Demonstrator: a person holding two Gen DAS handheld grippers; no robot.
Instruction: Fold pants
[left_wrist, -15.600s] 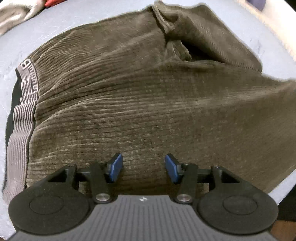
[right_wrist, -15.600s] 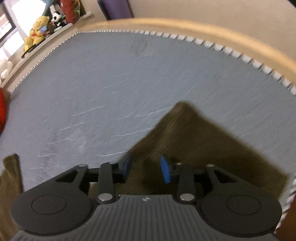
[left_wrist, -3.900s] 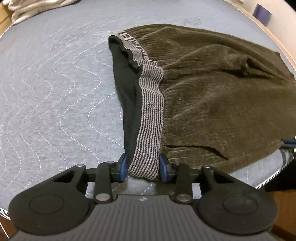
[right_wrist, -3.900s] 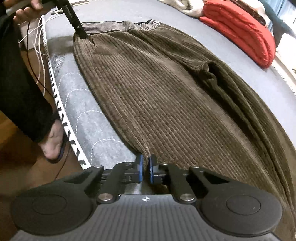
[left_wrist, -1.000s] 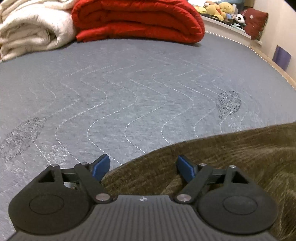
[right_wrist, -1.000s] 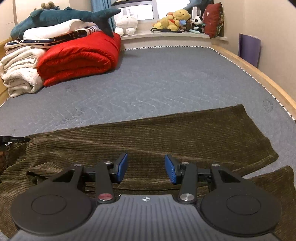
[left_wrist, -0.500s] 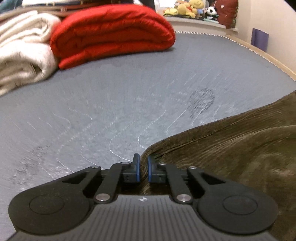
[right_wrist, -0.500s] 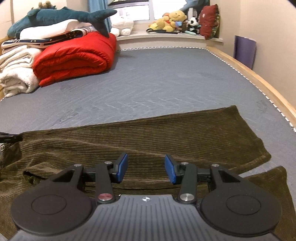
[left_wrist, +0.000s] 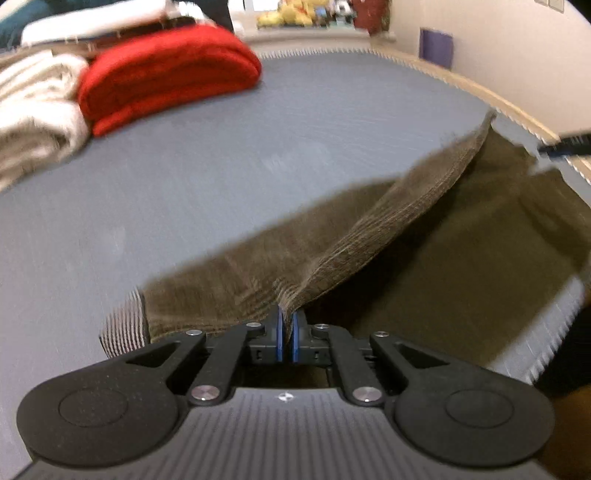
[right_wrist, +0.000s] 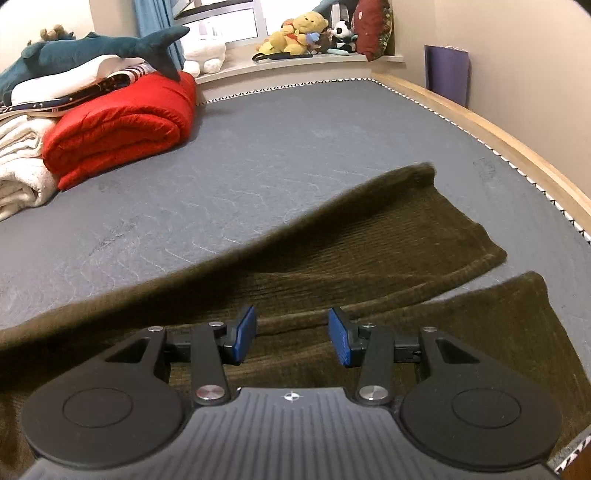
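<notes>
One pair of brown corduroy pants (right_wrist: 369, 251) lies on the grey quilted bed (right_wrist: 295, 147). The left gripper (left_wrist: 285, 334) is clamped on a lifted fold of them; the right gripper (right_wrist: 291, 334) hovers above them, spread wide. Beyond the pants sits one red rolled duvet (right_wrist: 122, 125).

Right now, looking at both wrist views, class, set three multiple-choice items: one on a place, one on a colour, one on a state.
1. Where do the pants lie?
A. on the grey bed
B. on the windowsill
C. on a chair

2. What colour is the rolled quilt?
A. blue
B. red
C. green

3. How is the left gripper?
A. wide open
B. shut on the pants
C. holding a towel

Answers: 1 A, the cloth spreads over the bed; 2 B, plainly red; 3 B, its blue pads pinch a raised fold, while the right gripper is open.
</notes>
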